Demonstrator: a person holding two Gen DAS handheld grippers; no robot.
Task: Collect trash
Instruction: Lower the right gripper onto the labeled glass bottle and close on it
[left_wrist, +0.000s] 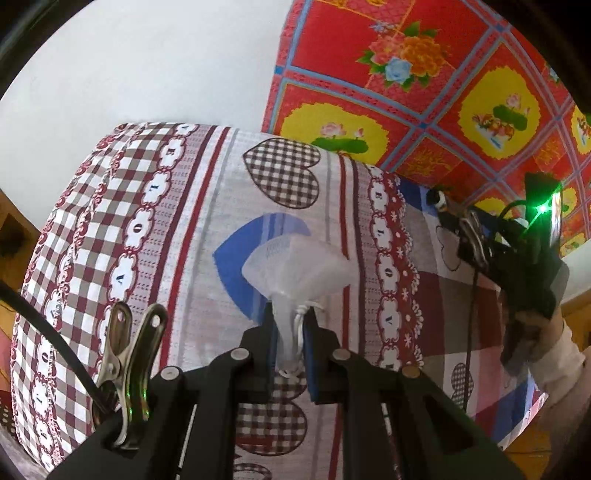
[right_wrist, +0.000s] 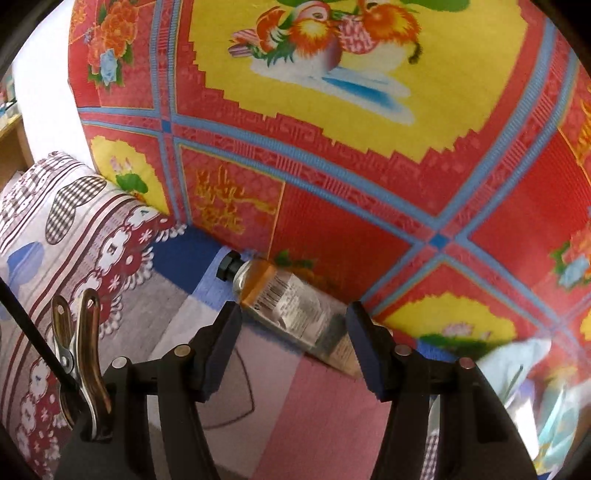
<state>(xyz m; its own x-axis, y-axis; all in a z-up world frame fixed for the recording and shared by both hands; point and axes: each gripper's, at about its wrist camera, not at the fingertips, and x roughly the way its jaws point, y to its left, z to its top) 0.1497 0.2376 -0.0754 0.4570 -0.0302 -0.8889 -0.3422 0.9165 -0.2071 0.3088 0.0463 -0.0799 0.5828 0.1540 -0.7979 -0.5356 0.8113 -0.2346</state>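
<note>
My left gripper (left_wrist: 291, 347) is shut on the neck of a translucent white plastic bag (left_wrist: 295, 266), which flares out above the fingers over a heart-patterned pillow (left_wrist: 155, 229). My right gripper (right_wrist: 292, 310) stands open and pointing down. A silver tube (right_wrist: 288, 302) with an orange band and black cap lies slanted on the bedsheet just past and between its fingertips; the pads do not touch it. In the left wrist view the right gripper (left_wrist: 448, 216) shows at the right, held by a hand in a white sleeve (left_wrist: 554, 354), its tips near the tube's cap (left_wrist: 437, 199).
A red, yellow and blue flowered mat (right_wrist: 332, 166) rises right behind the tube. The checked pillow (right_wrist: 74, 229) lies to the left. Crumpled pale blue material (right_wrist: 535, 387) sits at the lower right. A white wall (left_wrist: 147, 66) and a wooden shelf (left_wrist: 14, 236) lie beyond.
</note>
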